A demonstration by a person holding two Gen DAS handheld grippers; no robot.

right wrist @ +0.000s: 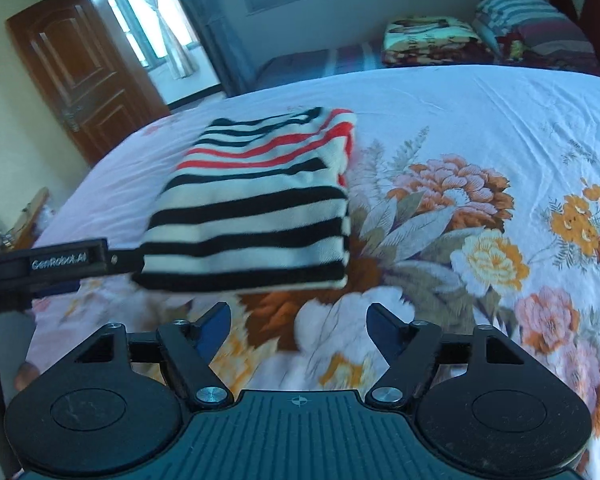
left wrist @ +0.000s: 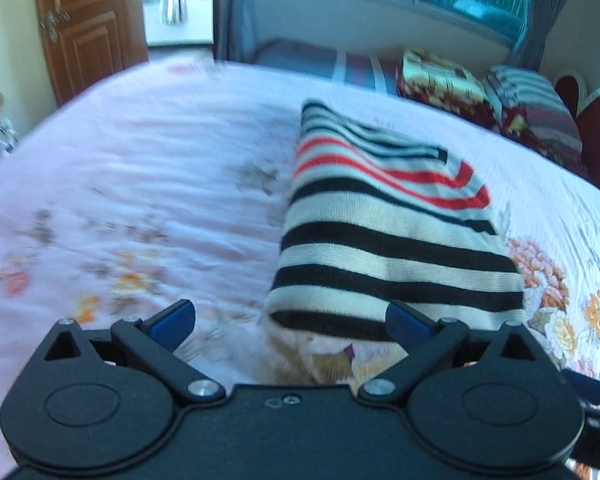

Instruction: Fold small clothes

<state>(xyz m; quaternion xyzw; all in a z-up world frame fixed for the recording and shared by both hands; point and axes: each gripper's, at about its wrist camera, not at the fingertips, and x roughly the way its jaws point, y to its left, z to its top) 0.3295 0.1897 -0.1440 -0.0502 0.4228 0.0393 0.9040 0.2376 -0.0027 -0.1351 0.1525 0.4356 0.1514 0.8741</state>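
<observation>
Striped knit top (left wrist: 388, 236), black, white and red, lies on the floral bedsheet (left wrist: 140, 184) as a compact rectangular bundle, layers stacked, edges roughly square. Judged folded, or very nearly so. Left gripper (left wrist: 290, 322): released, jaws spread, nothing between them, near edge of the top just ahead. Right gripper (right wrist: 298, 322): also released and empty, just short of the top's near edge; no contact seen in either view. Left: perhaps a final tidy of the far, looser layers. No other garment visible awaiting folding.
</observation>
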